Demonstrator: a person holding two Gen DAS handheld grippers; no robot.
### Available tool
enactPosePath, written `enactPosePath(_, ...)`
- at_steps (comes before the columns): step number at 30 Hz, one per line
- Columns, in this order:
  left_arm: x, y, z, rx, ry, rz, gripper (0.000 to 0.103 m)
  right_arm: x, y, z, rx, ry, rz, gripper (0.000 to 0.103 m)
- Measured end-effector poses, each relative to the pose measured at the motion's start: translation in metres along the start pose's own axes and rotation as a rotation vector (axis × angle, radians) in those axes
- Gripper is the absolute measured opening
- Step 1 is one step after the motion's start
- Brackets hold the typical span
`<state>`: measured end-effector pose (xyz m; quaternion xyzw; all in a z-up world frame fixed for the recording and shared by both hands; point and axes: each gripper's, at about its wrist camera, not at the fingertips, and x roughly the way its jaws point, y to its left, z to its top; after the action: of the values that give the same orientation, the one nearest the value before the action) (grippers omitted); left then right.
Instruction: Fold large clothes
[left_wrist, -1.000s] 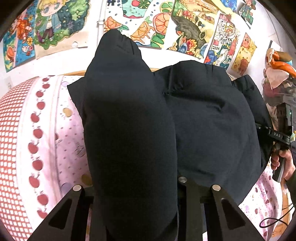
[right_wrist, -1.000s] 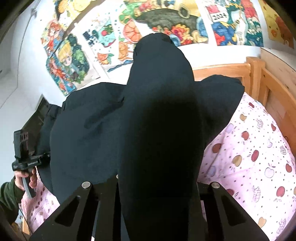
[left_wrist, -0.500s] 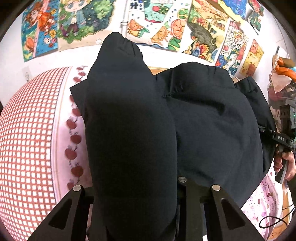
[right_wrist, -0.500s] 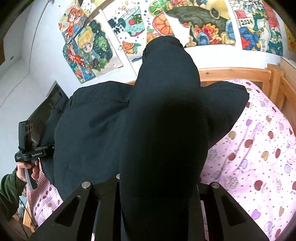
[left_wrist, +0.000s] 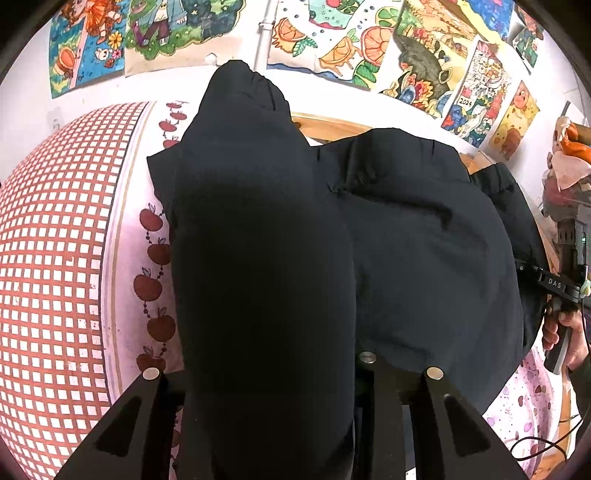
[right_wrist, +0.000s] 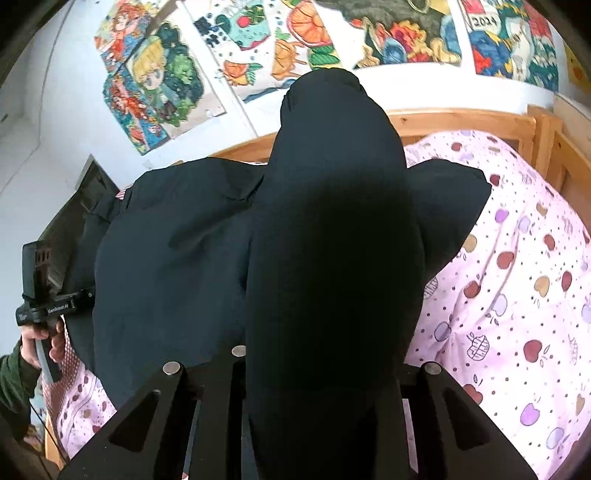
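Note:
A large black padded jacket (left_wrist: 424, 258) lies on the bed and is lifted at both ends. My left gripper (left_wrist: 291, 373) is shut on a thick black fold of the jacket (left_wrist: 258, 277) that fills the gap between its fingers. My right gripper (right_wrist: 299, 365) is shut on another thick fold of the jacket (right_wrist: 332, 258). The jacket's body (right_wrist: 170, 266) stretches between the two grippers. The right gripper also shows at the right edge of the left wrist view (left_wrist: 561, 284); the left one shows at the left edge of the right wrist view (right_wrist: 48, 306).
The bed has a pink apple-print sheet (right_wrist: 517, 314) and a red-checked pillow (left_wrist: 51, 258). A wooden bed frame (right_wrist: 461, 122) runs along the back and right side. Colourful drawings (left_wrist: 369, 44) cover the white wall behind.
Both grippers have carried the jacket folds back towards me, lower over the bed. More of the checked pillow and of the pink sheet shows now.

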<state>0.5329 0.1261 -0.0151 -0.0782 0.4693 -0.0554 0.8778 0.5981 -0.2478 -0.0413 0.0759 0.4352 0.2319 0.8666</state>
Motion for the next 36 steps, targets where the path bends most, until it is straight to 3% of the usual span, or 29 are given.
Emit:
enactPosePath(4, 0.008, 0.0, 0.002, -0.008, 0.006, 0.005, 0.038, 0.005, -0.003, -0.002, 0.01, 0.003, -0.019, 0.027)
enactPosePath(7, 0.013, 0.001, 0.005, -0.024, 0.008, 0.025, 0.047, 0.01, -0.005, -0.004, 0.02, 0.002, -0.035, 0.036)
enactPosePath(15, 0.02, -0.004, 0.009, -0.034, -0.019, 0.085, 0.074, 0.02, -0.008, -0.004, 0.031, 0.005, -0.112, 0.072)
enactPosePath(17, 0.021, -0.001, 0.009, -0.06, -0.03, 0.098, 0.082, 0.021, -0.011, -0.005, 0.047, -0.001, -0.129, 0.075)
enactPosePath(23, 0.019, 0.009, 0.005, -0.117, -0.047, 0.103, 0.09, 0.02, -0.012, -0.008, 0.068, -0.028, -0.183, 0.083)
enactPosePath(28, 0.012, 0.004, 0.0, -0.098, -0.083, 0.13, 0.095, 0.011, -0.01, -0.01, 0.062, -0.069, -0.222, 0.085)
enactPosePath(30, 0.006, 0.001, -0.004, -0.087, -0.105, 0.145, 0.099, 0.007, -0.008, -0.01, 0.059, -0.092, -0.251, 0.095)
enactPosePath(36, -0.018, -0.008, -0.013, -0.055, -0.21, 0.191, 0.102, -0.021, -0.001, -0.011, 0.013, -0.181, -0.321, 0.096)
